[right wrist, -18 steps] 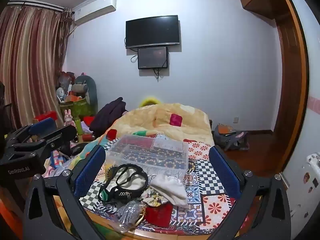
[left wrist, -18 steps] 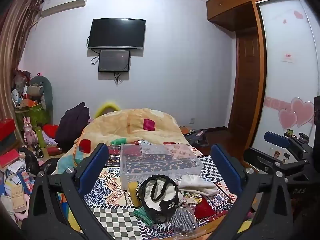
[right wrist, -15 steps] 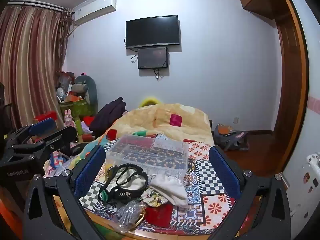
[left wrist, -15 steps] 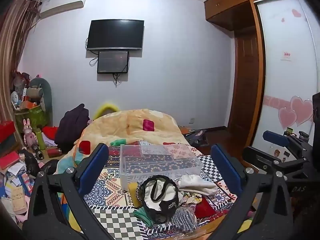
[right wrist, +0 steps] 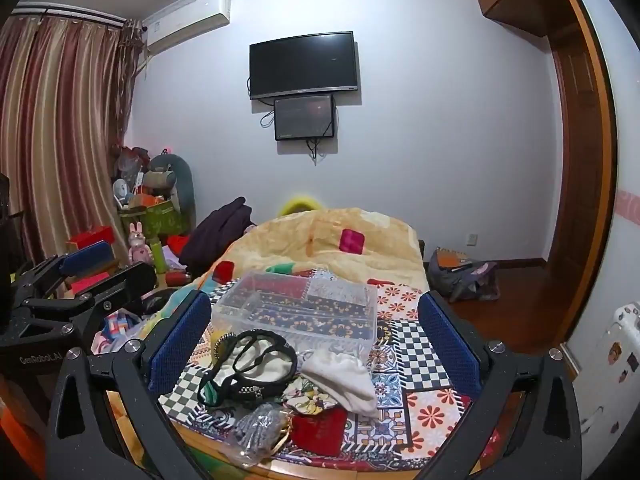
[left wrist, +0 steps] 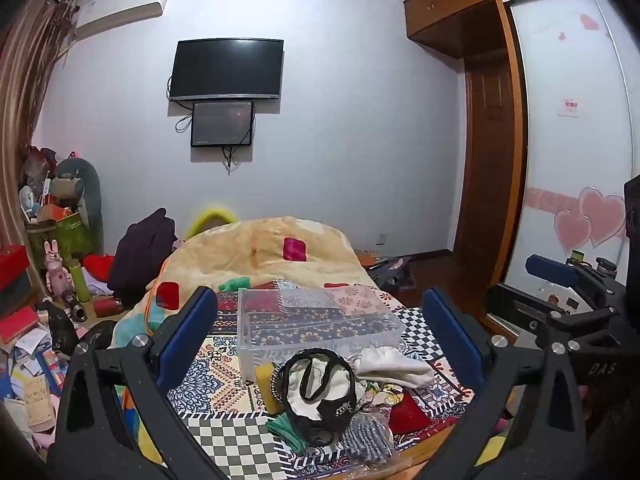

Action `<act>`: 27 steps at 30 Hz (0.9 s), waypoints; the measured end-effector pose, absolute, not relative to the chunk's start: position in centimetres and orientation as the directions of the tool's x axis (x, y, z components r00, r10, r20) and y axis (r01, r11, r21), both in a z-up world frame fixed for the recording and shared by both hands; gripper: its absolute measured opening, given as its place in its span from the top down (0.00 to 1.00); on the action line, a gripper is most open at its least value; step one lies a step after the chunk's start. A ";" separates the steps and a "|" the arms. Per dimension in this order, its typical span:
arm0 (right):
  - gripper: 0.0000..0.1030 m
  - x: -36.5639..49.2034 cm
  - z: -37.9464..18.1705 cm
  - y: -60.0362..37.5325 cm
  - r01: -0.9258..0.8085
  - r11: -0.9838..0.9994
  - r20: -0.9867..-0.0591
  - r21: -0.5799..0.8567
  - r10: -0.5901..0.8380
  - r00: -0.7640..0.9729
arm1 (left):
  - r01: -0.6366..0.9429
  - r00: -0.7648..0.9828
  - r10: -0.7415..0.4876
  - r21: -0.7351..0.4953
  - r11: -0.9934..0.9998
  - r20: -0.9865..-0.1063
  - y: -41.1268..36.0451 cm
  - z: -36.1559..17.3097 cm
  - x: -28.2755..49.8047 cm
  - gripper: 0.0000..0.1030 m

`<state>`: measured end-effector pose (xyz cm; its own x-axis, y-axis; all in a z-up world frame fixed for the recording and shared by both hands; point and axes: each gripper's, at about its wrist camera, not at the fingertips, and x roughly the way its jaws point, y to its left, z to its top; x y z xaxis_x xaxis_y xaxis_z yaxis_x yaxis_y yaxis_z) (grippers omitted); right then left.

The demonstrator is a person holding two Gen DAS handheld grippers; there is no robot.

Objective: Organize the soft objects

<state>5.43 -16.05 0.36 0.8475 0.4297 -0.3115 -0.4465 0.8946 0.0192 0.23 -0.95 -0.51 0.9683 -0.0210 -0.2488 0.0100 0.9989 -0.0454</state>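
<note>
The left gripper [left wrist: 320,332] hangs above the near end of the bed, its blue pads [left wrist: 188,336] spread wide with nothing between them. Framed by them on the patchwork cover [left wrist: 216,376] lies the heap of soft things: a yellow sponge [left wrist: 267,386] at the left, touching the clear bin [left wrist: 316,328] behind it; a green cloth [left wrist: 286,432]; a white garment with black straps [left wrist: 320,388] in the middle; a grey knit [left wrist: 366,438] at the front edge; white socks [left wrist: 392,366] just beside the bin's near right corner; and a red pouch [left wrist: 408,414] at the right. The right gripper [right wrist: 314,340] hangs farther right, likewise gaping and holding nothing, over the same heap: garment [right wrist: 256,364], socks [right wrist: 344,376], pouch [right wrist: 318,430].
</note>
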 end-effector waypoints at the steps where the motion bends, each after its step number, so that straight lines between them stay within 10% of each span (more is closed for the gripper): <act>1: 0.00 5.4 0.4 -16.1 -0.447 0.894 -0.311 0.020 0.431 0.847 | 0.010 0.968 -0.021 -0.044 0.999 -0.249 -0.9 -0.5 0.2 0.00; 27: 0.00 5.3 0.3 -15.8 -0.462 0.886 -0.312 0.026 0.446 0.839 | 0.012 0.970 -0.020 -0.034 0.999 -0.240 -1.0 0.1 -0.2 0.00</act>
<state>5.31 -15.81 0.26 0.8386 0.4465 -0.3122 -0.4623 0.8863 0.0257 -0.15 -1.00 0.13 0.9705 -0.0199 -0.2403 0.0120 0.9993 -0.0343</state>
